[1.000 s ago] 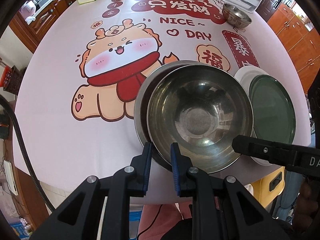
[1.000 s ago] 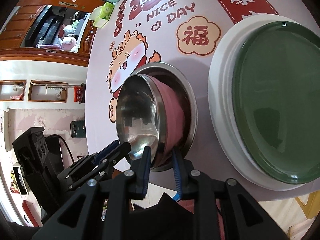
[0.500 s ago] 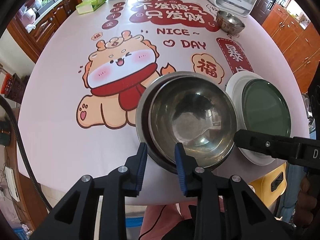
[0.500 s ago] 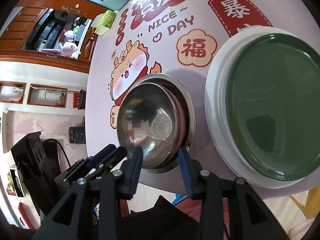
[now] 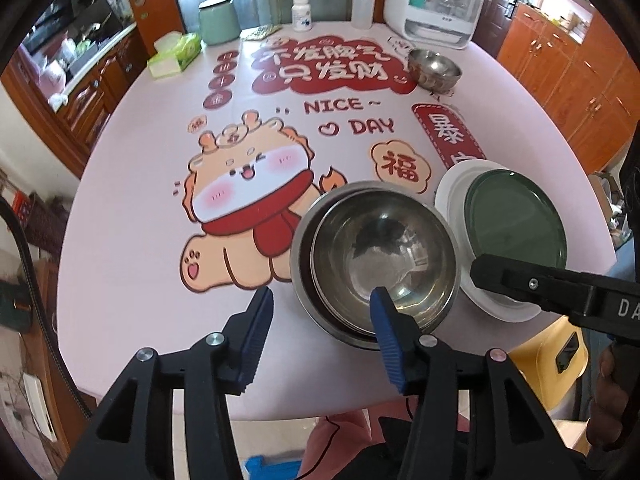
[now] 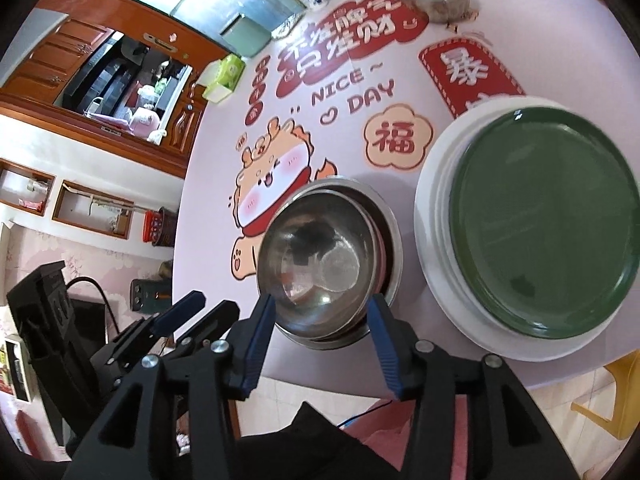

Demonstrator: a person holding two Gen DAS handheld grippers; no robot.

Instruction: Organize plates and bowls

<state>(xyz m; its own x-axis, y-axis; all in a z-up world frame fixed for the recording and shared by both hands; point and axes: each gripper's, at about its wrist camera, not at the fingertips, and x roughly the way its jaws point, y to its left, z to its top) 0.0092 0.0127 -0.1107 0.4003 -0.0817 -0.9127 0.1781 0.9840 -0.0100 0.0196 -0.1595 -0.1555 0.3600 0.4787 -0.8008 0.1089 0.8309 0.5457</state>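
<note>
Left gripper: jaws seen apart, just opened wider; nothing is pinched; the near rim of the bowl stack is seen past the right-hand fingertip, untouched by the pads.
Right gripper: jaws likewise apart, just opened wider; the near edge of the stack is framed between the blue pads, with no pad pressed on it; nothing is held.
Steel bowl: nested upright inside a wider steel bowl; a pink rim is glimpsed between the two in the right wrist view; the stack is set near the table's front edge, over the cartoon print's foot.
Green plate: laid flat on a white plate, just beside the bowl stack on its right; whether the two stacks touch cannot be told.
Small steel bowl: left alone at the far side, well apart from the stacks, near a white appliance.
Table: round, covered in pale pink printed cloth; a tissue box and a mint canister are placed at the far edge.
</note>
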